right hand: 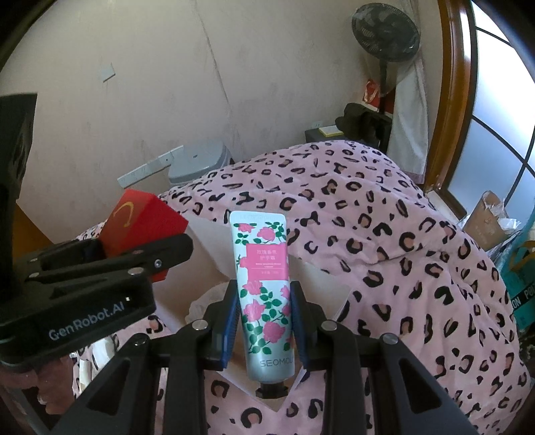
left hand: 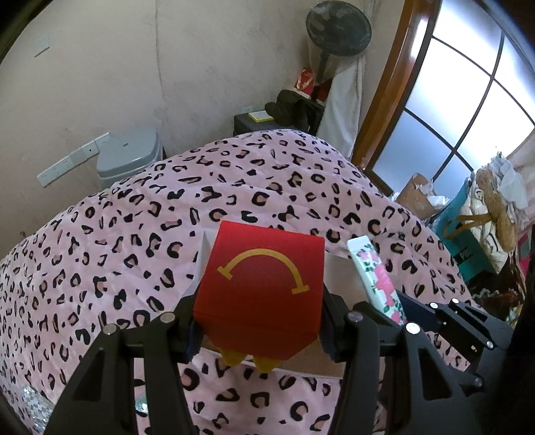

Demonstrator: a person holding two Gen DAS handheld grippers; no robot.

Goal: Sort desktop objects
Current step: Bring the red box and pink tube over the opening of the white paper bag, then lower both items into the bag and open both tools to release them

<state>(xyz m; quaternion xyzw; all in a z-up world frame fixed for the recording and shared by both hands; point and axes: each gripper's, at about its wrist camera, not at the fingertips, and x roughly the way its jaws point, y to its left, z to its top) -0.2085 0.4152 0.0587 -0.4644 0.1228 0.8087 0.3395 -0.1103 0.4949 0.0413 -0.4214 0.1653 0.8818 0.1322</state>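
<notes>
Both grippers mid-carry over the bed [left hand: 100, 234], left gripper [left hand: 257, 321] clamping the red box [left hand: 260, 284], right gripper [right hand: 265, 321] pinching the hand cream tube [right hand: 264, 284]; next, lower both into the white box [right hand: 207, 241] at twelve o'clock.

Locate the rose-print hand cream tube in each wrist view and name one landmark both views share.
Left wrist: hand cream tube right of centre, beside the red box.
Right wrist: centre, clamped in the right gripper, cap toward the camera.
Shared landmark: the standing fan by the window.

left tongs [left hand: 259, 329] grip red box [left hand: 259, 284] | floral tube [left hand: 374, 277] right, apparently airborne
</notes>
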